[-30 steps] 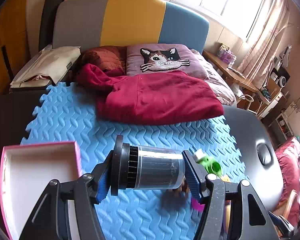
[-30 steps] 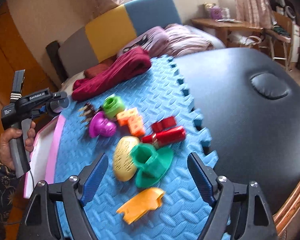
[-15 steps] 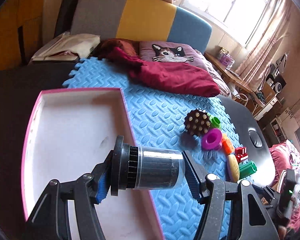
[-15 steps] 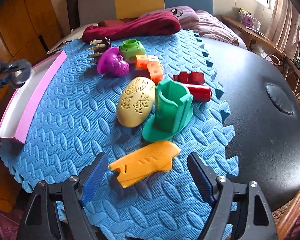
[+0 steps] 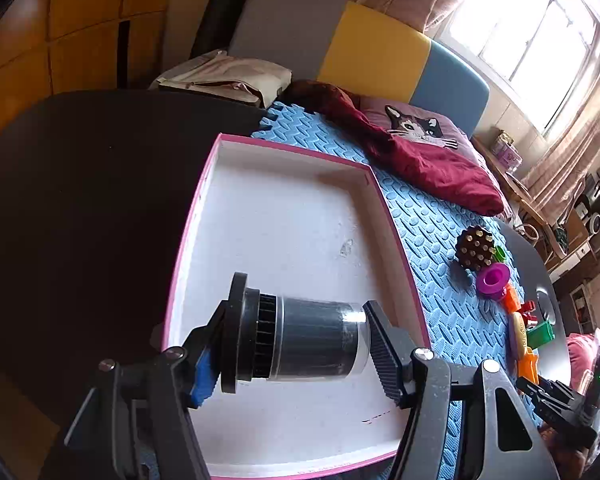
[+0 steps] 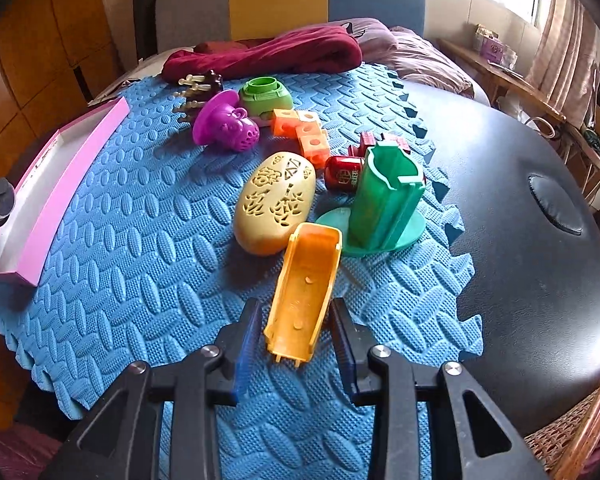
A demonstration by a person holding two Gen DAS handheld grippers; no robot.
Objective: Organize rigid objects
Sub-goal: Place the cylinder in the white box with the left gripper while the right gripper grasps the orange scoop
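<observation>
My left gripper [image 5: 292,344] is shut on a black cylinder with a clear end [image 5: 300,344] and holds it above the white tray with a pink rim [image 5: 284,148]. My right gripper [image 6: 294,336] has its jaws around the near end of an orange trough-shaped piece [image 6: 306,288] on the blue foam mat [image 6: 140,240], narrowed but with small gaps at both pads. Beyond it lie a yellow perforated oval [image 6: 276,200], a green holder on a round base [image 6: 384,200], a red can [image 6: 342,172], orange cubes [image 6: 304,132], a purple piece [image 6: 228,124] and a green ring piece [image 6: 266,96].
A spiky brown ball [image 5: 476,248] sits on the mat right of the tray. A dark red garment [image 6: 268,56] lies at the mat's far edge. The black padded table [image 6: 540,200] extends to the right. The tray's pink side [image 6: 56,188] shows at the left of the right wrist view.
The left gripper has carried the cylinder left, from over the mat to over the tray. The right gripper has moved down to the orange piece and narrowed its jaws around it.
</observation>
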